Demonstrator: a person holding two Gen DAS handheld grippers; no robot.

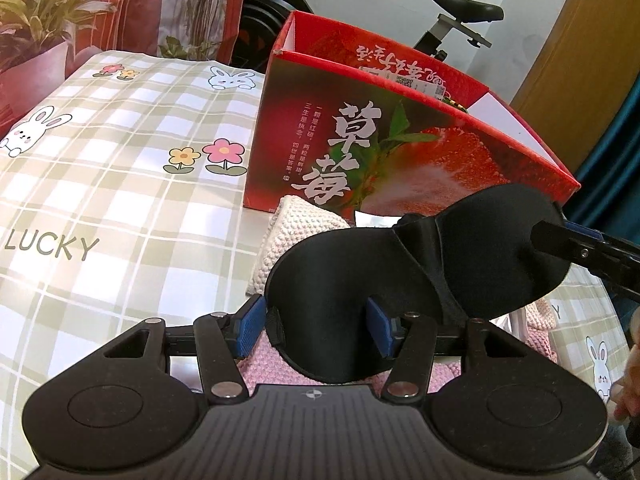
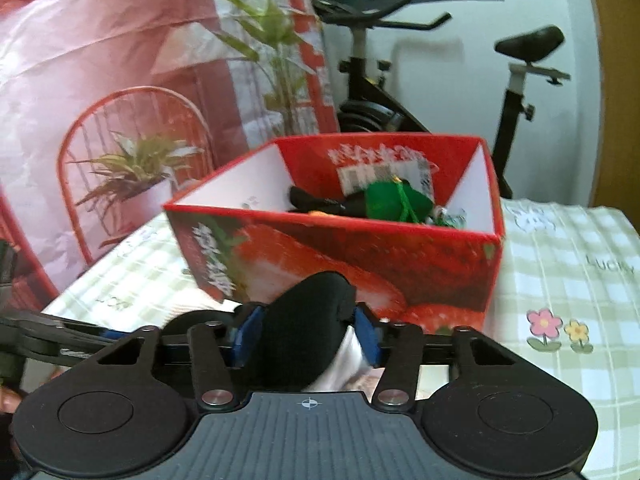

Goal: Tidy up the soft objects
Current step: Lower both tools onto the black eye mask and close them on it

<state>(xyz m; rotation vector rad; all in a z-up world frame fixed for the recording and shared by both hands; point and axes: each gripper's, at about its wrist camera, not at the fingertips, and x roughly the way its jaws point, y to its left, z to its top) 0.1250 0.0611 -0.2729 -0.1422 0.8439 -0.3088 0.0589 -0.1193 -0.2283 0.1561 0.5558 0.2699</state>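
Note:
A black padded eye mask (image 1: 420, 264) hangs in the air in front of the red strawberry box (image 1: 400, 152). My left gripper (image 1: 316, 326) has its blue pads around the mask's left cup. My right gripper (image 2: 306, 336) grips the mask's other cup (image 2: 308, 328); its fingers (image 1: 576, 248) enter the left wrist view from the right. The open box (image 2: 360, 252) holds a green soft item (image 2: 400, 198) and a black one (image 2: 316, 202). A cream knitted piece (image 1: 296, 232) and a pink knitted piece (image 1: 264, 368) lie on the table under the mask.
The table has a green checked cloth with bunnies and flowers (image 1: 120, 168). An exercise bike (image 2: 400, 92) stands behind the box. A potted plant (image 2: 136, 172) and a red wire chair (image 2: 120, 128) are at the back left.

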